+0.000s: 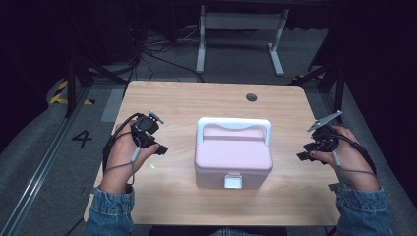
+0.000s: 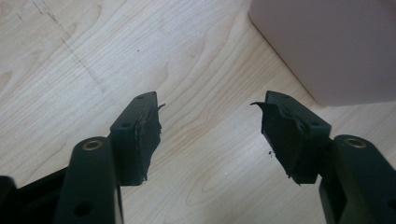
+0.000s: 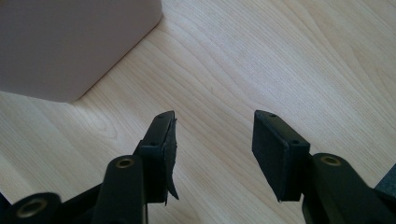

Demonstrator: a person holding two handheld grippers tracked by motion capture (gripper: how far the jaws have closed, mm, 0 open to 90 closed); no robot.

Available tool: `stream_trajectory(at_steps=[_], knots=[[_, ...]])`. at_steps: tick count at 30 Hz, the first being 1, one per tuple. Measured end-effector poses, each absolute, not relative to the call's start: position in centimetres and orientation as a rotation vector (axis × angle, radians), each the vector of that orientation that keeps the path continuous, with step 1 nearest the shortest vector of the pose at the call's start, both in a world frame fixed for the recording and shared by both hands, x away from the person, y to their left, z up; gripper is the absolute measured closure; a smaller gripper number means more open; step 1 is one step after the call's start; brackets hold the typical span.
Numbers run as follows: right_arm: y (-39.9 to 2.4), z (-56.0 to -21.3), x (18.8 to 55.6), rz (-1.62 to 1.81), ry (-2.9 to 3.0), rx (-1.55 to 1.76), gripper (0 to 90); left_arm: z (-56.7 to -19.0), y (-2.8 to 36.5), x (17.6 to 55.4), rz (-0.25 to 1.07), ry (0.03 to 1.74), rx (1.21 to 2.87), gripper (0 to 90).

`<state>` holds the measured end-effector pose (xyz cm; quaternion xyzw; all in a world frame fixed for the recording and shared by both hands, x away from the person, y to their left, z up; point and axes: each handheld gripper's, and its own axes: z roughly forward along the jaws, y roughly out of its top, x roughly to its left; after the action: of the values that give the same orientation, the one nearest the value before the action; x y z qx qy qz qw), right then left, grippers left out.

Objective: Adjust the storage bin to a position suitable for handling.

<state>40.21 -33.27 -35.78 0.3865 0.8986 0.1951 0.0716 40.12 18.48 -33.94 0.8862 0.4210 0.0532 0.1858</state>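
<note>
- A pink box [image 1: 233,160] with a white handle [image 1: 234,127] and a white latch [image 1: 232,181] is seen near the middle of the wooden table [image 1: 196,98], its lid closed and the handle lying back over the top.
- The left gripper [image 1: 158,148] is held by the left hand [image 1: 123,150] just off the box's left side, apart from it, with its jaws pointed towards the box.
- In the left gripper view, the left gripper [image 2: 210,128] is shown with its jaws spread apart and nothing between them; bare wood is seen in the gap, and a corner of the box [image 2: 327,46] stands ahead to the right.
- The right gripper [image 1: 305,153] is held by the right hand [image 1: 346,152] to the right of the box, apart from it.
- In the right gripper view, the right gripper [image 3: 212,135] is shown with its jaws wide and empty above the table, with a corner of the box [image 3: 70,42] at upper left.
- A small dark round hole [image 1: 251,97] is seen in the table's far part, well apart from the box.
</note>
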Motion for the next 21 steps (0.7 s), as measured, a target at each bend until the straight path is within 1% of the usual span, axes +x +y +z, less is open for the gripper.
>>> stream_trajectory(at_steps=[2, 6, 11, 13, 16, 21], knots=[[-33.3, -35.8, 40.3, 0.591, 2.701, 1.163, 50.0, -33.8, 18.4, 40.1, 0.159, 1.164, 2.493, 36.8], [-33.3, -36.0, 40.4, 0.596, 2.697, 1.177, 48.9, -33.6, 18.5, 40.0, 0.162, 1.202, 2.473, 36.6], [-33.1, -36.1, 40.4, 0.620, 2.699, 1.190, 48.9, -33.5, 18.5, 39.9, 0.176, 1.190, 2.453, 36.3], [-33.0, -36.2, 40.4, 0.628, 2.693, 1.181, 48.6, -33.2, 18.4, 39.9, 0.205, 1.170, 2.437, 35.8], [-33.0, -36.3, 40.4, 0.640, 2.684, 1.188, 48.0, -32.8, 17.9, 39.6, 0.316, 1.103, 2.402, 28.7], [-33.1, -36.4, 40.3, 0.640, 2.678, 1.196, 48.0, -32.4, 17.6, 39.6, 0.292, 1.089, 2.358, 29.2]])
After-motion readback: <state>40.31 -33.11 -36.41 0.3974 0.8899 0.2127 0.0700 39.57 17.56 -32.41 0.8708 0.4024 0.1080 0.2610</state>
